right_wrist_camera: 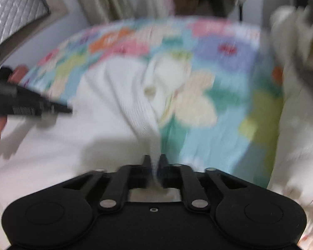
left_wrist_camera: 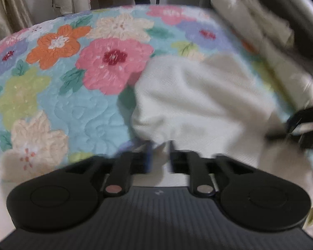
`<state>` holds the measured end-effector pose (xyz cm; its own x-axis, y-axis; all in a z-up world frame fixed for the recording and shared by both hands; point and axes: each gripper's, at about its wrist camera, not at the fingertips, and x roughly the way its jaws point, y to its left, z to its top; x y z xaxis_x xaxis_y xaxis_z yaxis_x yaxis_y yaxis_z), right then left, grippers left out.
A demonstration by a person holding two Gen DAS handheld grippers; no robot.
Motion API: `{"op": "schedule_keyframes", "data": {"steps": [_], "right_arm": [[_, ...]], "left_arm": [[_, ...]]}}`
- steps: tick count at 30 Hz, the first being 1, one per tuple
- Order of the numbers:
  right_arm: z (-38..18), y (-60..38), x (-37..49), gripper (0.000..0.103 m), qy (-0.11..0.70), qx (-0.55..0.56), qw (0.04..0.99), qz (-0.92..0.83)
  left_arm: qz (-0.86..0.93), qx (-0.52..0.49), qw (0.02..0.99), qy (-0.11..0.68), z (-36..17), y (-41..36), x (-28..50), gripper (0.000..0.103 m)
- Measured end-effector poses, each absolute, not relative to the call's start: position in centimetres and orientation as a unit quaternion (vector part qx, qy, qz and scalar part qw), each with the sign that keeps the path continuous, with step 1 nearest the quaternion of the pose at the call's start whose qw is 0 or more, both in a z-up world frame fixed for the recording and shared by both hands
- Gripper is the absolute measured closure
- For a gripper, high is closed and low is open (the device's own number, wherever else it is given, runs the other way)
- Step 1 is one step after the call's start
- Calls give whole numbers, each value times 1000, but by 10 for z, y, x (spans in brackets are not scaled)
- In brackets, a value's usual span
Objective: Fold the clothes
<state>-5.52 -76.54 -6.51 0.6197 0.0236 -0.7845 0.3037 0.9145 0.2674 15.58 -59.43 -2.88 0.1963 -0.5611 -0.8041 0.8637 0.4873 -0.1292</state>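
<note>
A white knitted garment (left_wrist_camera: 198,104) lies bunched on a floral quilt (left_wrist_camera: 62,66). My left gripper (left_wrist_camera: 159,154) is nearly shut, with an edge of the white garment between its fingers. In the right wrist view my right gripper (right_wrist_camera: 155,162) is shut on a pinched ridge of the same white garment (right_wrist_camera: 106,108), which stretches up and away from the fingers. The right gripper shows at the right edge of the left wrist view (left_wrist_camera: 302,125). The left gripper shows at the left of the right wrist view (right_wrist_camera: 27,104). Both views are motion blurred.
A stack of pale folded clothes (left_wrist_camera: 260,25) lies at the quilt's far right, also in the right wrist view (right_wrist_camera: 298,83). Hanging clothes and curtains (left_wrist_camera: 31,0) stand behind the bed. A quilted silver panel (right_wrist_camera: 14,10) is at the upper left.
</note>
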Motion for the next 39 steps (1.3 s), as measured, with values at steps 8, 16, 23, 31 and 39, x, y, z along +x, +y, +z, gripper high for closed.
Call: {"op": "schedule_keyframes", "data": {"steps": [8, 16, 23, 31, 39], "right_arm": [[-49, -788, -73, 40, 343, 312, 882, -82], [-42, -797, -68, 37, 343, 264, 891, -133], [-59, -788, -82, 37, 261, 298, 910, -121], [-80, -784, -68, 37, 276, 273, 916, -100], [-89, -770, -53, 52, 312, 208, 921, -111]], "left_arm": [[-525, 104, 751, 387, 13, -636, 141, 23], [-534, 181, 728, 389, 5, -722, 106, 23], [-514, 310, 699, 389, -21, -782, 95, 23], [-496, 315, 696, 412, -47, -769, 128, 80], [-514, 61, 791, 326, 14, -666, 124, 88]]}}
